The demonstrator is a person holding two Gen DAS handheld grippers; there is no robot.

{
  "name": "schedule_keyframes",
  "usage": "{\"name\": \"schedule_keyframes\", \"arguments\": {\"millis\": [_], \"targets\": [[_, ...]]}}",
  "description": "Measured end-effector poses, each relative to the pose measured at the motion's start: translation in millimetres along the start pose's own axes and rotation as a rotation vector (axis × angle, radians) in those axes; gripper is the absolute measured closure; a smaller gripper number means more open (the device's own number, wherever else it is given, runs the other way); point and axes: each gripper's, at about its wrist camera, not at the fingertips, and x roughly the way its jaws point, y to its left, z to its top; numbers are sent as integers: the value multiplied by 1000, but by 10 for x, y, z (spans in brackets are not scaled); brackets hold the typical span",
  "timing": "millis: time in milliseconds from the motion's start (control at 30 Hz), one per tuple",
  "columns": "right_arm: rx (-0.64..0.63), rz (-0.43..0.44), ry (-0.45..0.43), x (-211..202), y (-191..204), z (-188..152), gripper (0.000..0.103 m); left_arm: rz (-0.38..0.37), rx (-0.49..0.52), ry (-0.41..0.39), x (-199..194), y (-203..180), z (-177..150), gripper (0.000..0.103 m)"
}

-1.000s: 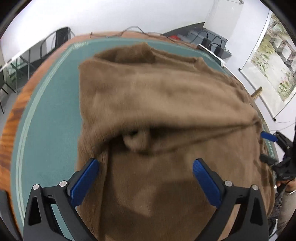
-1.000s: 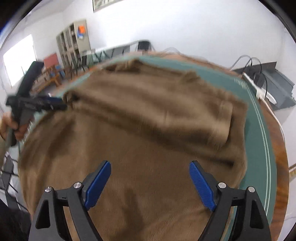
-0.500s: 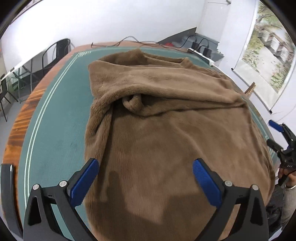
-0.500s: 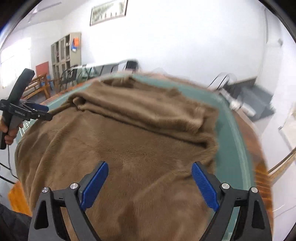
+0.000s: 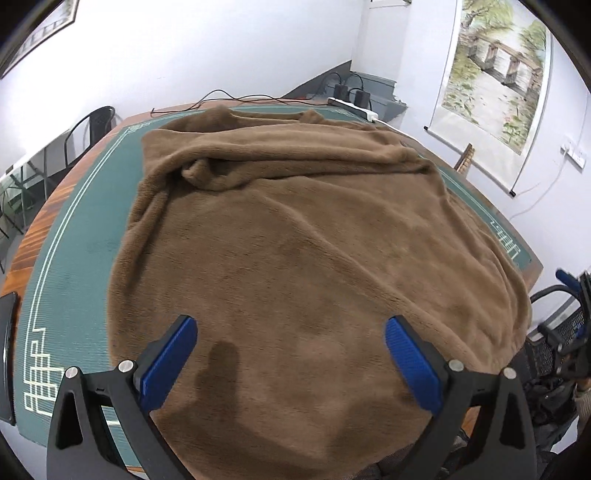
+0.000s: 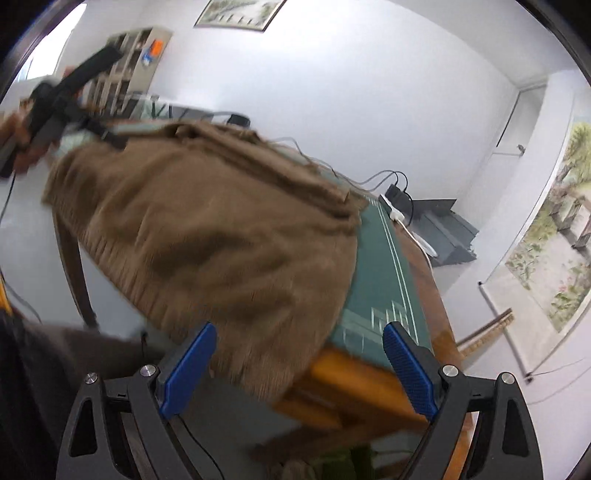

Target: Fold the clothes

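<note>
No readable text, labels or numbers are showing in either view. The scroll painting (image 5: 495, 70) hanging at 2 o'clock and the framed picture (image 6: 240, 13) at 12 o'clock are showing only imagery, no legible writing.

Garment (image 5: 295, 240): plain brown plush, no print. Desk (image 5: 35, 236): orange-brown wood grain. Desk mat (image 5: 81, 229): dark green with pale double border lines and stepped corner motifs. Left claw (image 5: 291, 354) and right claw (image 6: 299, 362): black frames, blue ribbed pads (image 5: 168, 365).
</note>
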Motion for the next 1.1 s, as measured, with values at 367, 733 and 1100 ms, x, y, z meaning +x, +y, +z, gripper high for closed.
{"name": "schedule_keyframes", "arguments": {"millis": [367, 733, 1100], "targets": [[-160, -84, 25, 185, 351, -240, 11, 19, -12, -26, -179, -73, -140, 1], [-21, -25, 3, 137, 43, -2, 76, 15, -65, -59, -307, 124, -366, 1], [81, -73, -82, 295, -250, 471, 76, 37, 6, -122, -699, 102, -928, 1]]}}
